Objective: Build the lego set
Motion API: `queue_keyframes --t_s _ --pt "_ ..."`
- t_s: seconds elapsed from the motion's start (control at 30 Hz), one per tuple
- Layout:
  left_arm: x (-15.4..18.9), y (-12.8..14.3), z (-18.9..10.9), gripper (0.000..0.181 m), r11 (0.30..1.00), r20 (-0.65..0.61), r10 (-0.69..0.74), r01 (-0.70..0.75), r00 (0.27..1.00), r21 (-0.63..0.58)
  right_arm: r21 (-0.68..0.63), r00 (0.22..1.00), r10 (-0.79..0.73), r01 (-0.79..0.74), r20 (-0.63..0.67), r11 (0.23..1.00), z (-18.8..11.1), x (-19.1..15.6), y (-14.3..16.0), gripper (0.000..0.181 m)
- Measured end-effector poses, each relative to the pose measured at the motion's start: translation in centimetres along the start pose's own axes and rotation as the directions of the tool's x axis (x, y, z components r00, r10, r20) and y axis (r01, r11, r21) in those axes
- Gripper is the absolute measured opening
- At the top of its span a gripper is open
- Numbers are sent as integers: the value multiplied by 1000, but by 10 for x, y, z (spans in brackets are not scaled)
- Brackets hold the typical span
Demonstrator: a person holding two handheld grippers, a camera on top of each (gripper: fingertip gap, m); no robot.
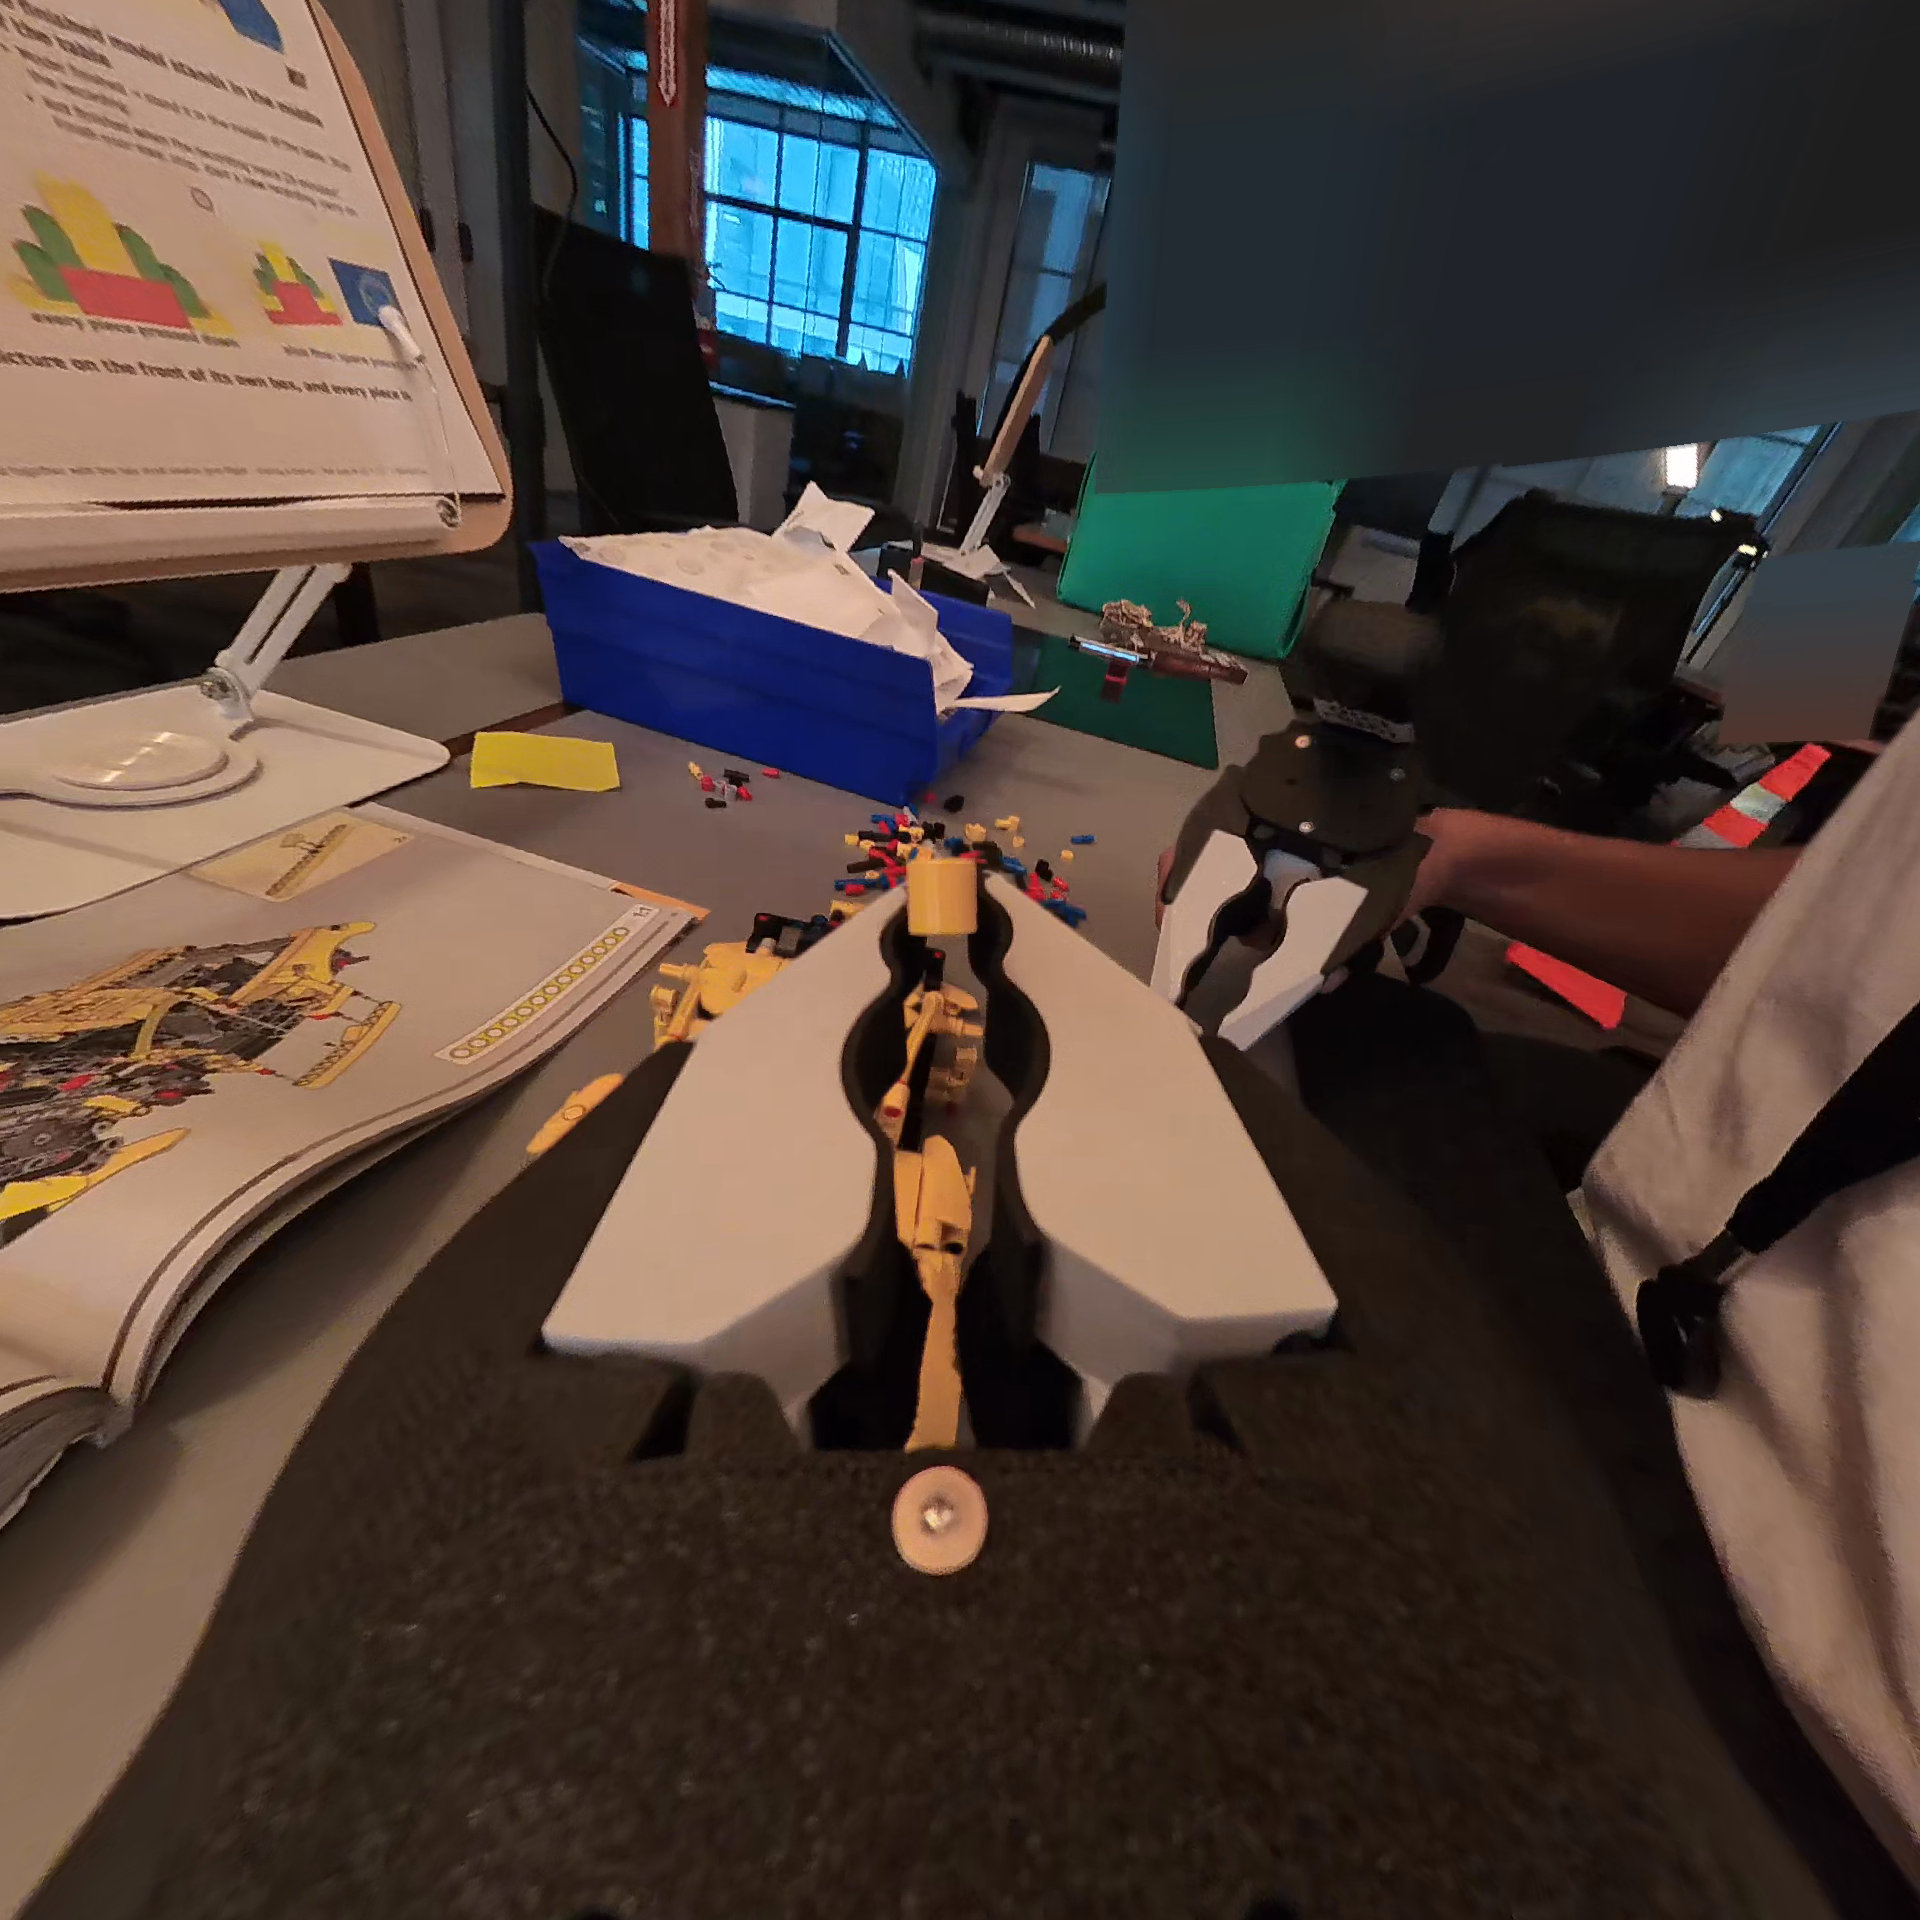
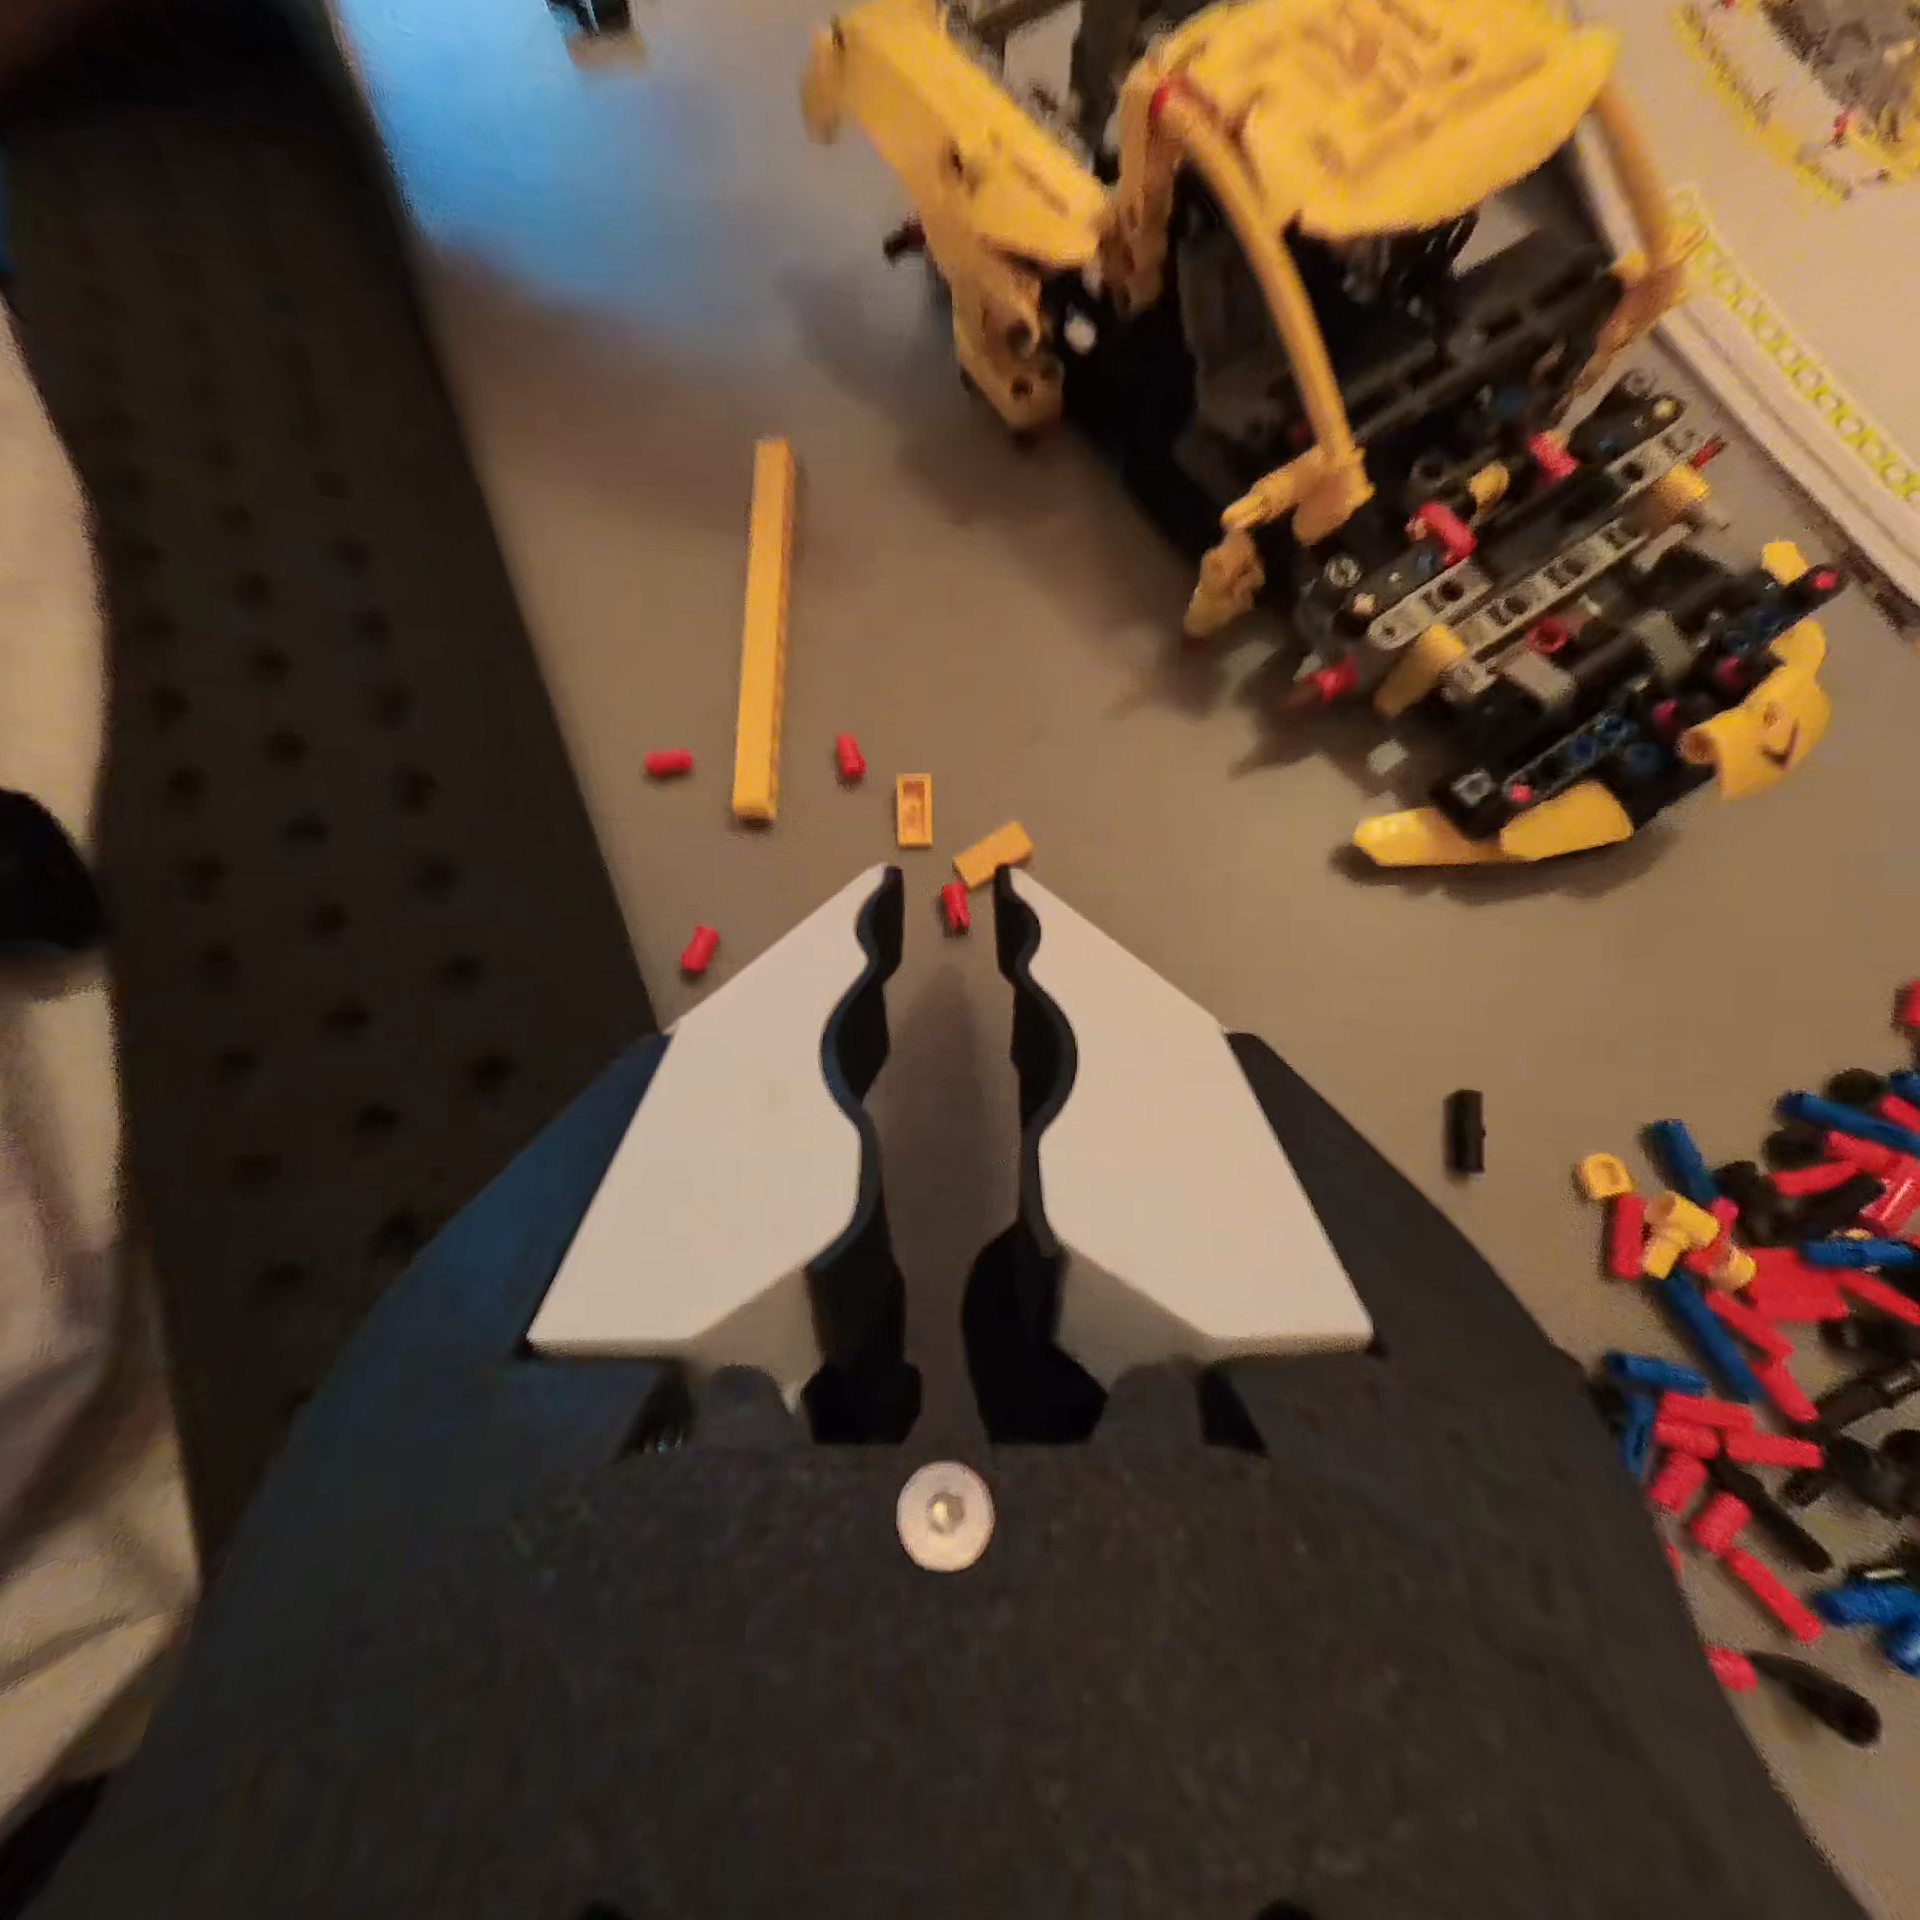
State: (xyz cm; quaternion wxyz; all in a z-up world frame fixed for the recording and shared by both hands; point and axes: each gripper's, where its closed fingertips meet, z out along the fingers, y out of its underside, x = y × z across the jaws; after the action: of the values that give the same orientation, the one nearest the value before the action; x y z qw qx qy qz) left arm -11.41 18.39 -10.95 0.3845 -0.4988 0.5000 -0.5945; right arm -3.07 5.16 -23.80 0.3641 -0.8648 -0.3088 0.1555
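Closest to the left wrist camera, the left gripper (image 1: 940, 883) was clenched on a small yellow cylinder (image 1: 941, 896), pinched at the very tips of its grey fingers (image 1: 758, 1122), with yellow parts of the model visible through the gap behind. Beyond lay the scattered pile of small pins (image 1: 935, 842), a blue bin (image 1: 769, 675) stuffed with white paper, and the open instruction booklet (image 1: 260, 1029) to the left.

From the right wrist view, the right gripper (image 2: 948, 878) hung over the grey table (image 2: 1039, 1039) with its jaws parted and nothing between them. Just ahead of its tips lay a small red pin (image 2: 955, 904) and an orange tile (image 2: 992, 852), with a second orange tile (image 2: 913, 810) and a long yellow beam (image 2: 764, 634) a little farther off. The half-built yellow and black model (image 2: 1403, 416) stood toward the upper right, and a heap of red, blue and black pins (image 2: 1766, 1299) sat at the right edge.

The step looked like picking a small piece for the right gripper while the left held its cylinder ready. To do it well, the right gripper would probably need to come down squarely over one piece only, since the red pin and orange tile lay close together and a skewed approach could nudge either aside. Closing on the pin across its short width, not its ends, should keep it from rolling. The view was motion-blurred, so fine detail of the pieces could not be told.
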Motion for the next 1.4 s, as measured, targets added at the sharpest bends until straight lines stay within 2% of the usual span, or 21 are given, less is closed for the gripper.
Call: queue_keyframes --t_s 0.23,0.37,0.57,0.6,0.67,0.7,0.77,0.8,0.83,0.9,1.1,1.23,1.4 --pt "3 10 6 7 998 2 29 -29 1000 -55 -225 993 -113 104 -28 969 13 3 14 9" --pt "5 12 7 7 997 -6 31 -31 1000 -70 -275 994 -108 110 23 955 19 1 17 8" --pt "12 19 14 7 994 -26 45 -48 999 -103 -281 996 -75 86 53 956 20 2 14 4" --pt "14 19 14 7 994 -31 46 -49 998 -100 -236 997 -48 62 67 970 17 1 4 4" --pt "18 17 16 7 994 -41 51 -54 998 -90 20 996 7 -9 90 1000 6 1 -50 3" --pt "20 16 17 7 995 -50 53 -57 997 -85 167 996 26 -40 84 985 -4 5 -82 3" --pt "25 14 18 7 996 -65 54 -59 996 -71 459 997 66 -78 43 885 -26 19 -142 3" --pt "28 13 19 7 996 -77 51 -56 996 -64 565 995 88 -101 51 819 -33 22 -164 3" --pt "30 12 19 7 997 -84 48 -53 995 -57 613 991 98 -136 94 778 -32 20 -179 3" --pt "32 12 20 7 997 -89 52 -57 995 -54 590 976 106 -200 191 782 -15 11 -191 3" --pt "33 9 21 7 997 -83 57 -61 995 -44 578 981 89 -173 170 798 11 1 -200 3" --pt "31 6 18 7 998 -78 52 -55 996 -31 581 988 96 -150 123 800 10 7 -193 3" --pt "29 6 18 7 997 -62 62 -64 996 -31 590 972 122 -219 200 777 4 4 -188 3"
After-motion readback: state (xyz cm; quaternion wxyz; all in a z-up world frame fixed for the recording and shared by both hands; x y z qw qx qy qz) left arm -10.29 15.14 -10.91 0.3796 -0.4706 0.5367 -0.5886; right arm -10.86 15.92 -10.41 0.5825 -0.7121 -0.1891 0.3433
